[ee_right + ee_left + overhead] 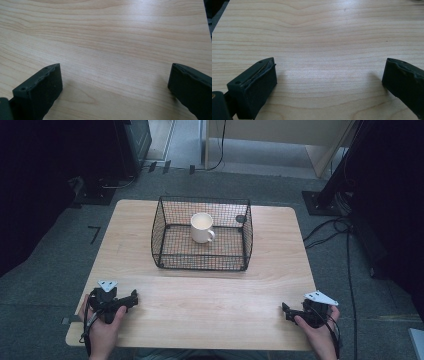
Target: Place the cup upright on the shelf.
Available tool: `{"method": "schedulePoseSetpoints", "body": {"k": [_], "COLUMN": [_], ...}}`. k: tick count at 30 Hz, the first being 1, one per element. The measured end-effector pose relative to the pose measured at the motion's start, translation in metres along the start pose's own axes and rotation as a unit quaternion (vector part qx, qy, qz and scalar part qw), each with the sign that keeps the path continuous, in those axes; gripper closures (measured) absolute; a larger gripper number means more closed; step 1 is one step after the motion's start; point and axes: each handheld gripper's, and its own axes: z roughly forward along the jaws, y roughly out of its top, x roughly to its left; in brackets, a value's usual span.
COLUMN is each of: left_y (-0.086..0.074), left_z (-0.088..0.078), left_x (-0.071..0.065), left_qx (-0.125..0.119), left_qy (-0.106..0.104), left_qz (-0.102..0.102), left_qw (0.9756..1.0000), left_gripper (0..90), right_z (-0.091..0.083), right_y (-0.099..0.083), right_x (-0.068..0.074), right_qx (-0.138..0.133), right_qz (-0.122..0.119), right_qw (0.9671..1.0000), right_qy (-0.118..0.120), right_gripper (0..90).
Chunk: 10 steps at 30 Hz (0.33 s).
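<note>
A white mug [202, 227] stands upright inside a black wire basket [165, 254] at the middle back of the wooden table [210, 305]; its handle points to the front right. My left gripper [134, 298] rests on the table's front left corner, held by a hand. My right gripper [285, 310] rests at the front right corner, held by the other hand. In the left gripper view my left gripper [329, 72] has its jaws wide apart over bare wood. In the right gripper view my right gripper [115, 75] is equally wide open with nothing between.
A small dark round thing [240, 219] sits at the basket's back right. Cables [330, 232] run over the grey floor to the right of the table. Dark equipment stands [100, 190] are behind the table at the left and right.
</note>
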Motion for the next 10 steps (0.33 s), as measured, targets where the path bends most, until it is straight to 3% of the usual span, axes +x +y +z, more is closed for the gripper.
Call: {"method": "schedulePoseSetpoints", "body": {"k": [4, 10], "left_y": [0.0000, 0.0000], "left_z": [0.0000, 0.0000], "left_x": [0.0000, 0.0000], "left_qx": [0.000, 0.000], "left_qy": [0.000, 0.000], "left_qz": [0.000, 0.000], "left_qw": [1.0000, 1.0000], "left_gripper": [0.0, 0.0], "right_z": [0.0027, 0.0033], "right_y": [0.0020, 0.0025], "right_x": [0.0031, 0.0036], "right_qx": [0.004, 0.005], "right_qz": [-0.014, -0.015], "right_qw": [0.9999, 0.9999], "right_qy": [0.000, 0.002], "right_gripper": [0.0, 0.0]}}
